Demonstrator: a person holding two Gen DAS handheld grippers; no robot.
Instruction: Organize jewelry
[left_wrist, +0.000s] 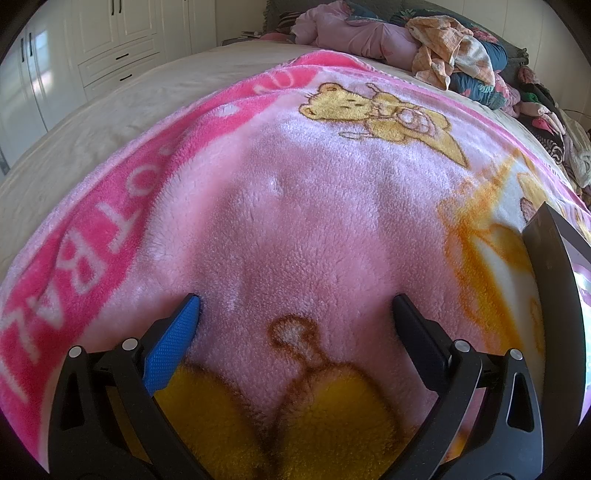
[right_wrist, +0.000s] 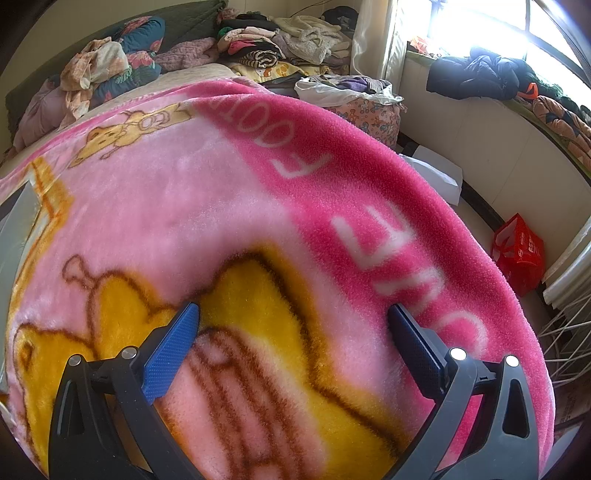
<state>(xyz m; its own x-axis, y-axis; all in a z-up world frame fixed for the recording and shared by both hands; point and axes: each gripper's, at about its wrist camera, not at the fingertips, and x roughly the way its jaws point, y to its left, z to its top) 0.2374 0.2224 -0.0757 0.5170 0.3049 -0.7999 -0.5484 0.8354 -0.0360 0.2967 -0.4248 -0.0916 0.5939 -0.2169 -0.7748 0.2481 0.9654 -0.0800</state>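
My left tongs (left_wrist: 295, 306) stand wide apart with nothing between them, the blue-padded finger (left_wrist: 173, 350) and the black finger (left_wrist: 417, 339) both low over the fleece blanket (left_wrist: 295, 221). My right tongs (right_wrist: 293, 314) are spread just as wide and equally empty, their tips close above the yellow bear print on the same blanket (right_wrist: 184, 192).

From the left wrist view, a dark-edged box or tray (left_wrist: 554, 277) sits on the blanket at my far right, near the black finger but apart from it; its inside is mostly cut off by the frame edge, so I cannot tell what it holds. In the right wrist view a grey flat edge (right_wrist: 14, 221) shows at the far left (possibly the same thing, though I cannot confirm it). I see no jewelry plainly in either view; if any is there, it would be inside that box, hidden from me.

Further out, the blanket lies across a bed (left_wrist: 110, 122) with a beige sheet. A heap of clothes (left_wrist: 443, 55) is piled at the head end. White wardrobe doors (left_wrist: 110, 37) stand beyond the bed on the left side. On the right side, past the blanket's pink border, a red bag (right_wrist: 519, 254) sits on the floor, and dark clothing (right_wrist: 476, 77) rests on the bright window ledge.
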